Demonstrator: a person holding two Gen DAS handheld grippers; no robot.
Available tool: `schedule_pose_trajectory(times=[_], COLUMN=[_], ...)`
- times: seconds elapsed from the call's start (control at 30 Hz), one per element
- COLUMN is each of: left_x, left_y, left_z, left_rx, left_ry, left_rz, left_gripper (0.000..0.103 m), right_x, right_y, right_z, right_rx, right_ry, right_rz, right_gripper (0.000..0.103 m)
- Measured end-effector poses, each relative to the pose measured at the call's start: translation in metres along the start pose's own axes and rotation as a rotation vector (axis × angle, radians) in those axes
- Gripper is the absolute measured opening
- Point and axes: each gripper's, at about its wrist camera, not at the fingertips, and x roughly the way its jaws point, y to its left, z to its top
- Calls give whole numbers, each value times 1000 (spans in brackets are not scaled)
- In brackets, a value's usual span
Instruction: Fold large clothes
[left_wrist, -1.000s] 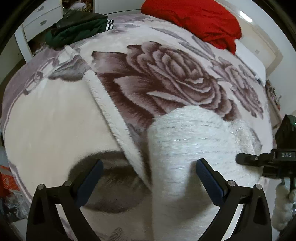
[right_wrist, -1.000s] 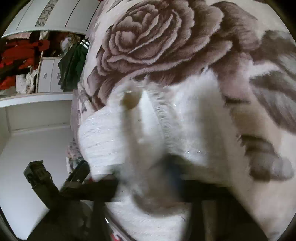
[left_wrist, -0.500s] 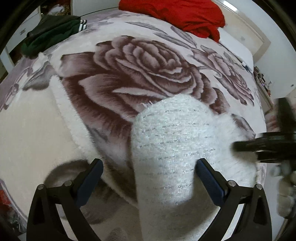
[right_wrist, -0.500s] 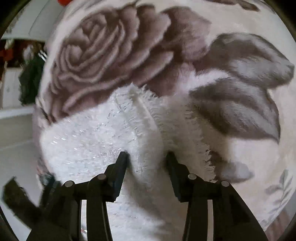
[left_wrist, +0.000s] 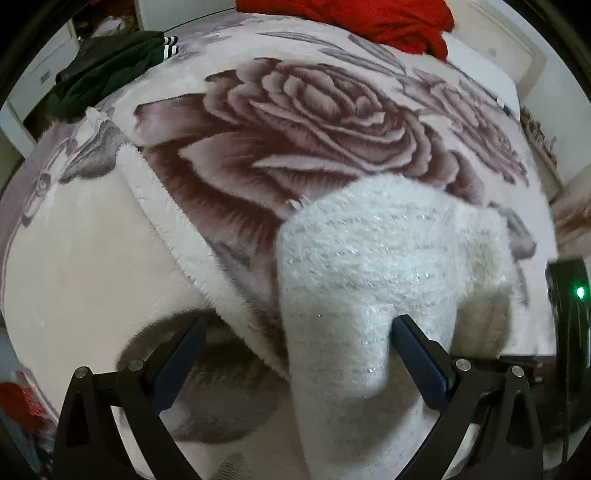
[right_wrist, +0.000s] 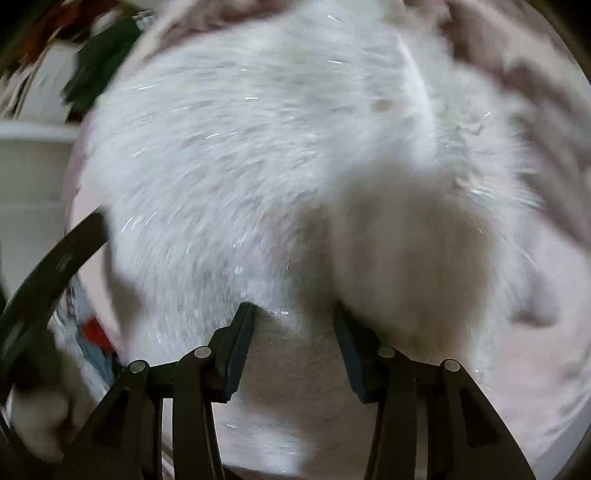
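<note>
I'm mid-fold on the white fuzzy sweater (left_wrist: 373, 266): my left gripper (left_wrist: 295, 354) has its fingers wide apart; my right gripper (right_wrist: 293, 332), fingers apart too, straddles a fold. Next, I must clamp both.

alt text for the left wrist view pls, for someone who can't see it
A fluffy white sweater lies on a rose-print blanket, part of it between the wide-open fingers of the left gripper. A red garment and a dark green garment sit at the blanket's far side.

Both wrist views steeply downward, close, sharing white knit (left_wrist: 369, 266), right blurred
</note>
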Motion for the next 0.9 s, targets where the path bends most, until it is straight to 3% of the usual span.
schedule_pose_trajectory(times=[0.07,0.13,0.17,0.23,0.27,0.33,0.43,0.53,0.57,0.7,0.77,0.83,0.9], left_x=[0,-8,-18,-33,-40,-42,-29,-8,-3,18,29,35,36], left_y=[6,13,16,20,23,27,32,33,35,48,53,52,45], left_z=[-1,1,0,-5,-10,-20,-37,-53,-58,-66,-68,-67,-60], left_rx=[-24,-68,-86,-103,-120,-163,-241,-299,-328,-439,-479,-485,-448], left_ry=[6,18,10,-6,-15,-7,26,74,71,63,58,47,43], left_rz=[-22,-49,-62,-70,-99,-149,-237,-303,-346,-515,-612,-676,-694], left_gripper=[103,103,103,103,103,103,103,103,103,103,103,103,102], right_x=[-3,-18,-39,-80,-98,-115,-97,-54,-45,5,16,17,21], right_y=[4,-3,-14,-42,-59,-88,-115,-126,-126,-146,-145,-144,-140], right_z=[0,-3,-6,-14,-18,-20,-12,-1,1,12,15,18,22], right_rx=[-16,0,24,79,105,131,129,65,54,65,39,40,50], right_ry=[-12,10,15,-42,-86,-138,-112,-52,-42,47,70,82,102], right_rz=[-23,41,136,260,274,282,265,313,316,481,530,556,596], right_gripper=[48,48,48,60,75,80,83,85,91,102,103,103,103])
